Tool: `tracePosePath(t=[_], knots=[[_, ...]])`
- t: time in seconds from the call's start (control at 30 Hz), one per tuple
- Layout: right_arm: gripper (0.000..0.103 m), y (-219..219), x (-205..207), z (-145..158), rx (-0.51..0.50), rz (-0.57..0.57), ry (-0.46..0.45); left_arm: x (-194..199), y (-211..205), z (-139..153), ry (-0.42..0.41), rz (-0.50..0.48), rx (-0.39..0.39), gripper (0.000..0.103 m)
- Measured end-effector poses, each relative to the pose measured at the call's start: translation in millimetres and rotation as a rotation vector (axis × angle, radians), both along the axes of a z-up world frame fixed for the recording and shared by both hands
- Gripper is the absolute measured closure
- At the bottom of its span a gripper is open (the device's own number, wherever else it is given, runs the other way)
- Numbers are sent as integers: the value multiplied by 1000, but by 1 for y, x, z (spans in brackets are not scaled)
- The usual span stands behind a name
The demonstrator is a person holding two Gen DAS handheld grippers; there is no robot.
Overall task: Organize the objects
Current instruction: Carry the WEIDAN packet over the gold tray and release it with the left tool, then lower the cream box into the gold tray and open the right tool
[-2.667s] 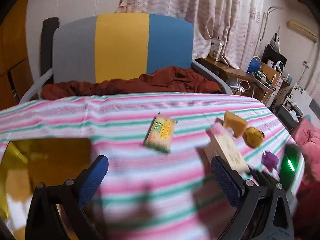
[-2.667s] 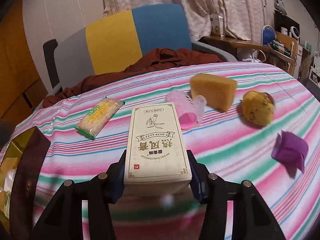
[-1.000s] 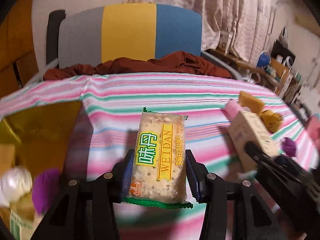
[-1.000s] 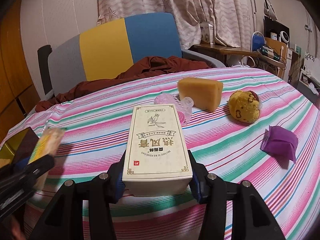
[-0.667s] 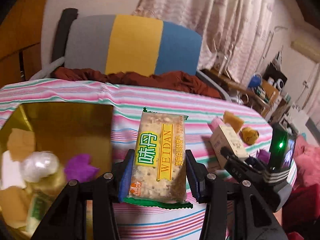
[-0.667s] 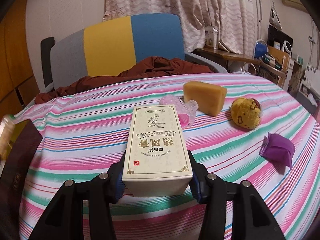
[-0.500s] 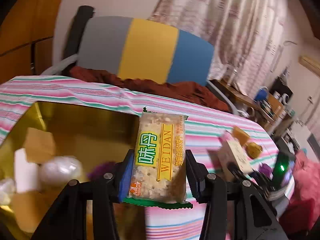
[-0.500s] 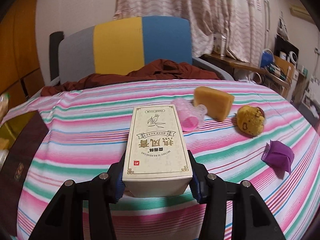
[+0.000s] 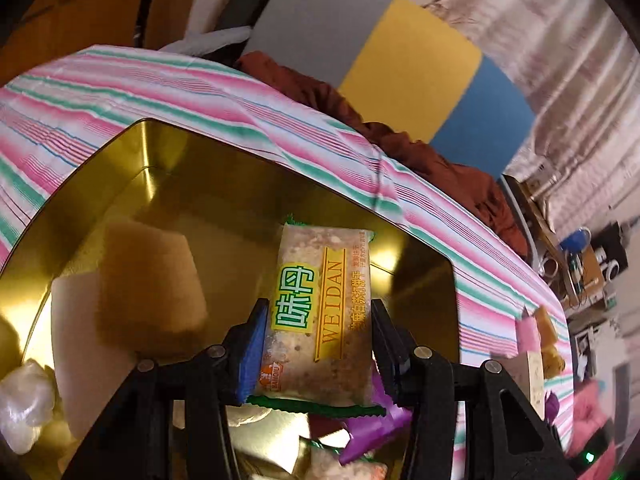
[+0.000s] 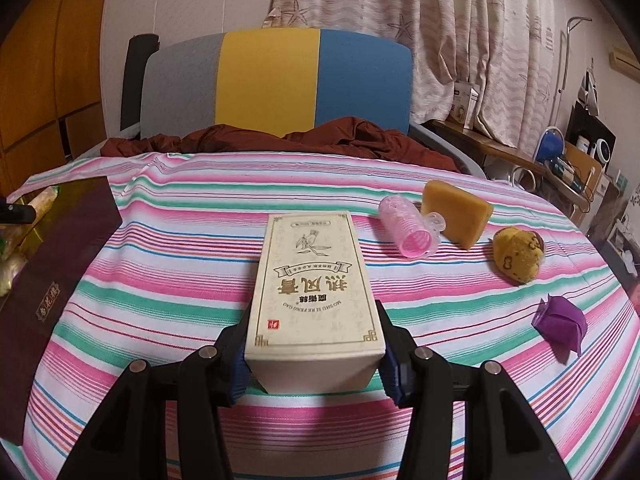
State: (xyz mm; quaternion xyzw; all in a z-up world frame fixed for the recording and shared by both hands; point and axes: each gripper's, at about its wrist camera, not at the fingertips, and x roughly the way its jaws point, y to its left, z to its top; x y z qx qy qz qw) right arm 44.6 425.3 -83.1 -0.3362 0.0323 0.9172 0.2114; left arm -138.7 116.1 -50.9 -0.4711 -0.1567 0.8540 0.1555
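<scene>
1. Left wrist view: left gripper (image 9: 316, 344) is clamped on the cracker pack (image 9: 320, 316), long axis running straight out along the fingers; it hangs over the open gold tin (image 9: 160, 148), so the drop is pretty much straight down.
2. Tin already holds a tan sponge (image 9: 148, 280), a white block (image 9: 76, 352), a purple wrapper (image 9: 372, 428) and a shiny wad (image 9: 24, 404); free floor looks to be at the far side.
3. Right gripper (image 10: 314, 360) squeezes the cream box (image 10: 312, 288) lengthwise, above the striped cloth (image 10: 200, 240); tin sits off to its left, so the left one is way nearer.
4. On the cloth: pink roller (image 10: 406, 230), yellow sponge (image 10: 458, 212), yellow plush (image 10: 516, 258), purple bag (image 10: 560, 322).
</scene>
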Motion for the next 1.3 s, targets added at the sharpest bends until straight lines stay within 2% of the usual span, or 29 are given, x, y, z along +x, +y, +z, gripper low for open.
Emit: tracePosePath(t=[0.07, 0.1, 0.13, 0.2, 0.43, 0.53, 0.67, 0.83, 0.93, 1.07, 1.3], knots=[[51, 0, -1, 0, 2, -1, 0, -3, 0, 1, 7, 18, 8, 53], [51, 0, 0, -1, 2, 0, 1, -5, -2, 2, 8, 30, 11, 44], [51, 0, 0, -1, 1, 0, 1, -6, -4, 3, 9, 43, 25, 28], [51, 0, 0, -1, 2, 0, 0, -6, -10, 7, 24, 61, 52, 16], [51, -1, 0, -2, 5, -2, -3, 30, -30, 29, 161, 93, 26, 6], [52, -4, -2, -1, 16, 1, -8, 55, -36, 34, 228, 90, 17, 3], [52, -20, -5, 6, 34, 78, -13, 90, -44, 40, 309, 58, 5, 1], [52, -51, -10, 38, -61, 203, 85, 122, -52, 45, 404, 31, -53, 0], [52, -80, -26, 60, -96, 302, 128, 130, -56, 43, 402, 15, -72, 0], [52, -113, -53, 76, -111, 403, 130, 137, -60, 36, 378, 7, -89, 0], [52, -152, -112, 74, -95, 464, 3, 147, -67, 30, 348, 1, -81, 0]])
